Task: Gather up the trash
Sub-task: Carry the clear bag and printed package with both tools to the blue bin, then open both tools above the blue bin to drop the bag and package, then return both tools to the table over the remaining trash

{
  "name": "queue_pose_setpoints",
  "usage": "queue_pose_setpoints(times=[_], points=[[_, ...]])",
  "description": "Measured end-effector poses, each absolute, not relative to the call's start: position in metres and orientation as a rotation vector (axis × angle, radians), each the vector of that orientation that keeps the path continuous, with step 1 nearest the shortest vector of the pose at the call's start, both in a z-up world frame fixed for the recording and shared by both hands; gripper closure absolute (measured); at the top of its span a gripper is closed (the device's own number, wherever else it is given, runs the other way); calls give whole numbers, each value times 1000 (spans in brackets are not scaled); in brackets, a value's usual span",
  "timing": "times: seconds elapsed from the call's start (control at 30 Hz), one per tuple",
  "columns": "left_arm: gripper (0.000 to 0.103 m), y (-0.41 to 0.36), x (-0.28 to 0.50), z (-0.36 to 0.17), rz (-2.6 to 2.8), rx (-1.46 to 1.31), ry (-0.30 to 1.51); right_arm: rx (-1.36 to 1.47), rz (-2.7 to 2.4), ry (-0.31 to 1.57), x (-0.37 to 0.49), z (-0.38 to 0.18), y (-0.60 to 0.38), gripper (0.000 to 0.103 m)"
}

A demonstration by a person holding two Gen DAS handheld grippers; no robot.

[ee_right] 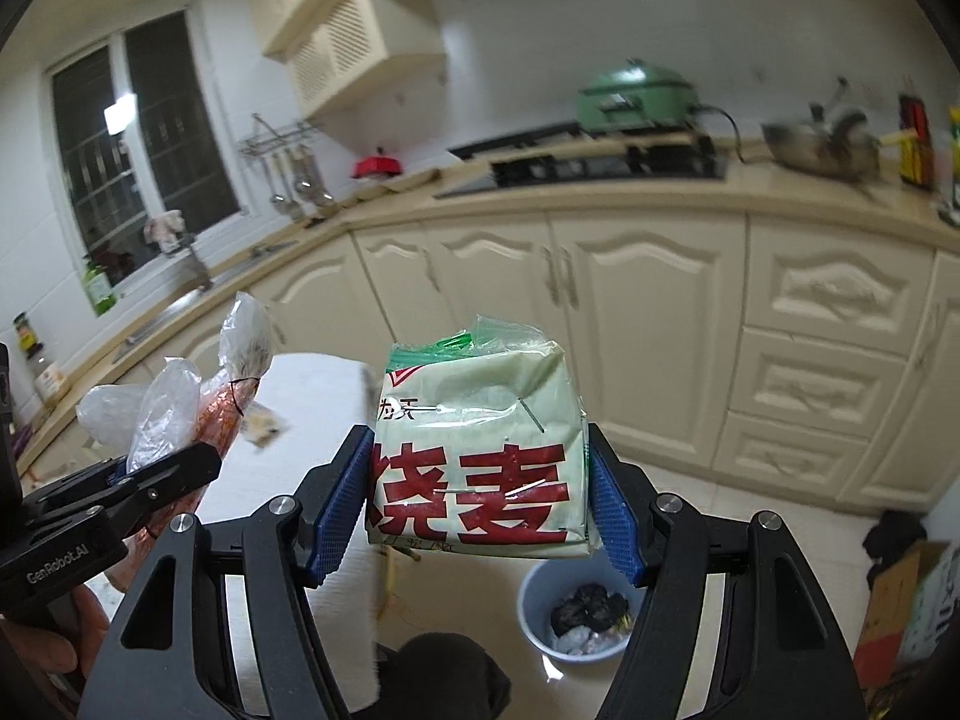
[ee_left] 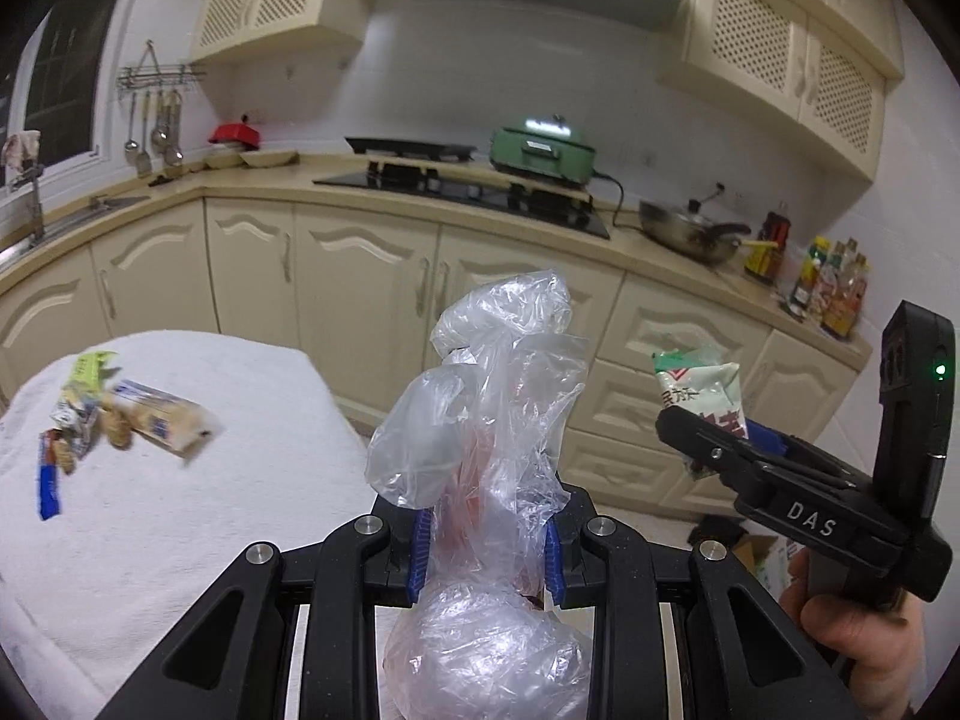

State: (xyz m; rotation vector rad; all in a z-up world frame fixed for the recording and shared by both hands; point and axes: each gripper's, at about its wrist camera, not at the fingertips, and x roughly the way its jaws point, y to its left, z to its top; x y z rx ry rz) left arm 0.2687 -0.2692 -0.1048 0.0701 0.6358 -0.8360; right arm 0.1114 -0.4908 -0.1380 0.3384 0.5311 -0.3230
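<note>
My left gripper (ee_left: 487,558) is shut on a crumpled clear plastic bag (ee_left: 480,420) with something orange-red inside; the bag sticks up between the blue pads. My right gripper (ee_right: 480,501) is shut on a pale green food packet (ee_right: 480,450) with big red characters, held in the air. In the left wrist view the right gripper (ee_left: 720,426) shows at the right with the packet (ee_left: 699,387). The right wrist view catches the left gripper (ee_right: 162,468) and its bag (ee_right: 180,408) at the left. A blue bin (ee_right: 579,615) with dark trash stands on the floor below the packet.
A table under a white cloth (ee_left: 180,510) holds several wrappers (ee_left: 120,414) at its left. Cream kitchen cabinets (ee_left: 360,276) and a counter with a stove (ee_left: 462,192), a green cooker (ee_left: 540,150) and a wok (ee_left: 690,228) run behind. A cardboard box (ee_right: 900,606) sits on the floor at the right.
</note>
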Motion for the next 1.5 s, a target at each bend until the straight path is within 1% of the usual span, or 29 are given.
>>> queue_pose_setpoints(times=[0.2,0.37,0.6,0.67,0.7,0.73,0.77,0.8,0.83,0.87,0.9,0.93,1.0,1.23,1.33,1.47,1.5], points=[[77,-331,313,-122,-873,107,726,416,-373,597,112,-180,-532,34],[77,-392,350,-157,-886,147,830,480,-398,662,121,-222,-567,34],[78,-474,406,-213,-859,187,998,620,-390,767,147,-301,-612,34],[78,-496,427,-226,-854,197,1029,648,-394,782,153,-316,-622,33],[76,-506,432,-230,-857,207,1043,669,-399,789,156,-325,-628,31],[74,-517,441,-237,-858,224,1064,691,-402,798,158,-333,-632,28],[66,-527,448,-242,-838,241,1072,713,-406,816,161,-341,-638,26],[51,-533,452,-247,-818,249,1072,733,-409,828,163,-349,-642,23],[42,-538,460,-249,-793,253,1069,741,-414,834,163,-353,-645,20],[28,-542,465,-248,-783,250,1062,748,-424,845,163,-357,-647,17],[20,-541,466,-248,-775,249,1052,753,-436,852,161,-360,-649,10],[18,-543,470,-245,-762,251,1031,759,-446,852,158,-362,-650,4],[8,-545,472,-242,-744,263,1008,770,-461,850,153,-362,-650,0],[6,-543,457,-231,-765,264,971,768,-504,832,135,-345,-643,0],[6,-517,438,-219,-787,249,944,757,-504,811,128,-328,-634,0],[6,-468,401,-191,-806,229,882,727,-498,759,119,-298,-617,0],[4,-455,391,-183,-803,230,860,717,-495,741,117,-288,-611,0]])
